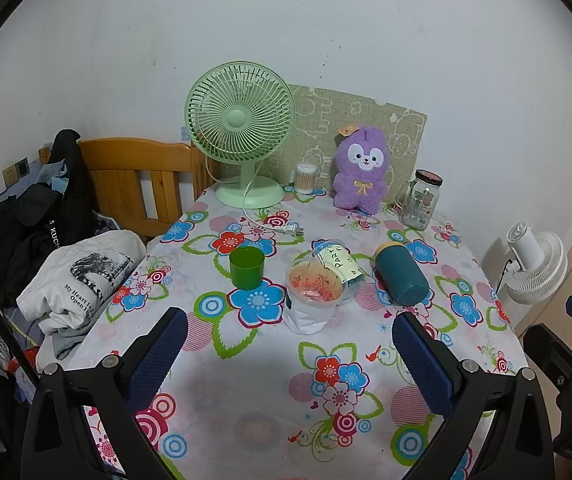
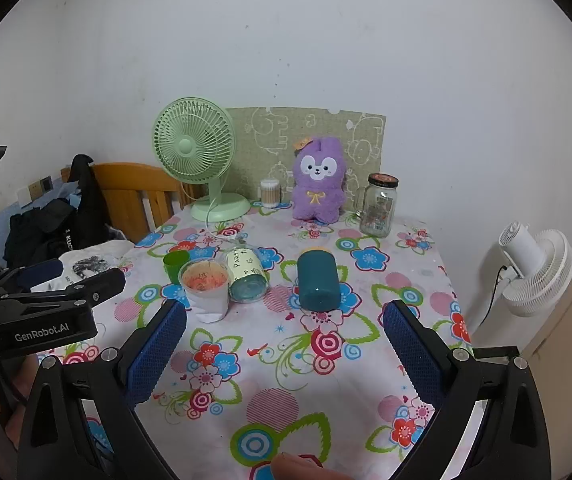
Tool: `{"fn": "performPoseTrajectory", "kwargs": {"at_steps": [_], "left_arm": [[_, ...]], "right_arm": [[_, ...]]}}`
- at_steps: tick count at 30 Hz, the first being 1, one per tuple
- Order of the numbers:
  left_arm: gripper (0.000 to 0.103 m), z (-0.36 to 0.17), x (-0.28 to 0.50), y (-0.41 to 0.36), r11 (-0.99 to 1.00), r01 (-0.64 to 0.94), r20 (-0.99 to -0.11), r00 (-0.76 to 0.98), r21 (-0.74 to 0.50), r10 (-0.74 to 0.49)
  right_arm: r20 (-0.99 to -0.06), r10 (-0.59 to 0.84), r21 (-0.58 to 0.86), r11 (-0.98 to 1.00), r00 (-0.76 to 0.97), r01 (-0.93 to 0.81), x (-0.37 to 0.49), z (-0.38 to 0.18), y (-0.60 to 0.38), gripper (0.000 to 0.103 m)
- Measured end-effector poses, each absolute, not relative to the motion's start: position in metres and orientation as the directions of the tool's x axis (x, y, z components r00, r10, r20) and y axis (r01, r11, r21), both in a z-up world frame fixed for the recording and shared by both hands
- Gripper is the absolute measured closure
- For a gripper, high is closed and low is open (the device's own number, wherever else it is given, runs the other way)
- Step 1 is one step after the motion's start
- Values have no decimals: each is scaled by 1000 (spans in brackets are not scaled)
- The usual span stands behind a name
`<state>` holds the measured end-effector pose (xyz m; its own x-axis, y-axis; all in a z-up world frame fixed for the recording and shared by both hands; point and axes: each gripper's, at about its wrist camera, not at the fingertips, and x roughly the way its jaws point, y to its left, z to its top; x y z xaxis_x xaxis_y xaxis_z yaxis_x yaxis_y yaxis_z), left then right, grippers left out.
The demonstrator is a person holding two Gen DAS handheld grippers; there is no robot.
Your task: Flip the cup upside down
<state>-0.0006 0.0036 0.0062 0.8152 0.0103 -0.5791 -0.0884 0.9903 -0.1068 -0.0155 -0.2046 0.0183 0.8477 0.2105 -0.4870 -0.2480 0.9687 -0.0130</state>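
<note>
A small green cup (image 1: pixel 247 267) stands upright, mouth up, on the flowered tablecloth (image 1: pixel 269 364); it also shows in the right wrist view (image 2: pixel 175 265). A white paper cup (image 1: pixel 312 300) with an orange-patterned inside stands upright next to it, also in the right wrist view (image 2: pixel 205 290). A clear cup with a "PARTY" label (image 1: pixel 336 264) lies on its side behind it. A teal tumbler (image 1: pixel 402 276) lies on its side, also in the right wrist view (image 2: pixel 318 280). My left gripper (image 1: pixel 290 332) is open and empty, short of the paper cup. My right gripper (image 2: pixel 283 328) is open and empty, short of the tumbler.
A green desk fan (image 1: pixel 241 136), a purple plush toy (image 1: pixel 360 170), a cotton-swab jar (image 1: pixel 305 178) and a glass jar (image 1: pixel 422 204) stand along the back. Clothes (image 1: pixel 81 280) and a wooden bed frame (image 1: pixel 137 176) lie left. A white fan (image 1: pixel 534 264) stands right.
</note>
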Motion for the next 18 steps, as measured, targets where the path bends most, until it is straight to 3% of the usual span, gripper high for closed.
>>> {"fn": "performPoseTrajectory", "kwargs": {"at_steps": [18], "left_arm": [[0, 7, -1, 3, 990, -88, -579, 815, -107, 10]], "right_arm": [[-489, 210, -13, 969, 847, -248, -15, 19, -205, 3]]}}
